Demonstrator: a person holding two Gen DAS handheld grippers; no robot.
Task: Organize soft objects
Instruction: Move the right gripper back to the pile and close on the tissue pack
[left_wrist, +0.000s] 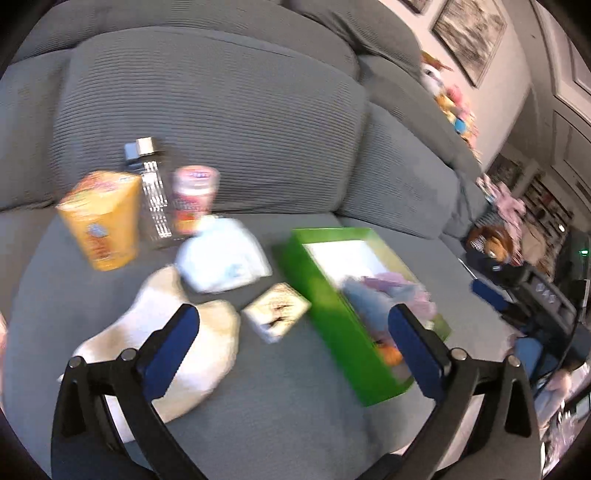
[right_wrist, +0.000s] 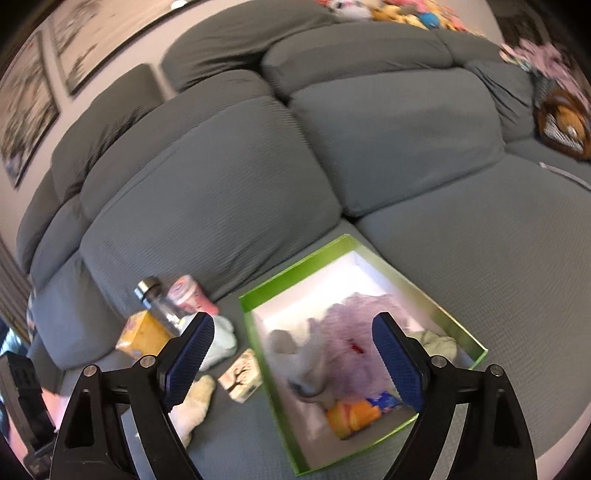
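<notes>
A green box (left_wrist: 325, 295) (right_wrist: 291, 417) lies on the grey sofa seat. Inside it are a lilac mesh puff (right_wrist: 354, 332), a white plush toy (right_wrist: 314, 365), a pale green cloth (right_wrist: 439, 341) and an orange soft item (right_wrist: 354, 415). Left of the box lie a cream plush toy (left_wrist: 207, 354) (right_wrist: 195, 402) and a folded light blue cloth (left_wrist: 225, 254) (right_wrist: 221, 339). My left gripper (left_wrist: 293, 325) is open above the seat, between the cream toy and the box. My right gripper (right_wrist: 293, 332) is open over the box, nothing between its pads.
An orange carton (left_wrist: 101, 218), a clear bottle with a metal cap (left_wrist: 151, 192), a pink-lidded can (left_wrist: 194, 197) and a small patterned box (left_wrist: 277, 310) stand left of the green box. Sofa back cushions (right_wrist: 207, 192) rise behind. More plush toys (left_wrist: 450, 103) sit on the sofa back.
</notes>
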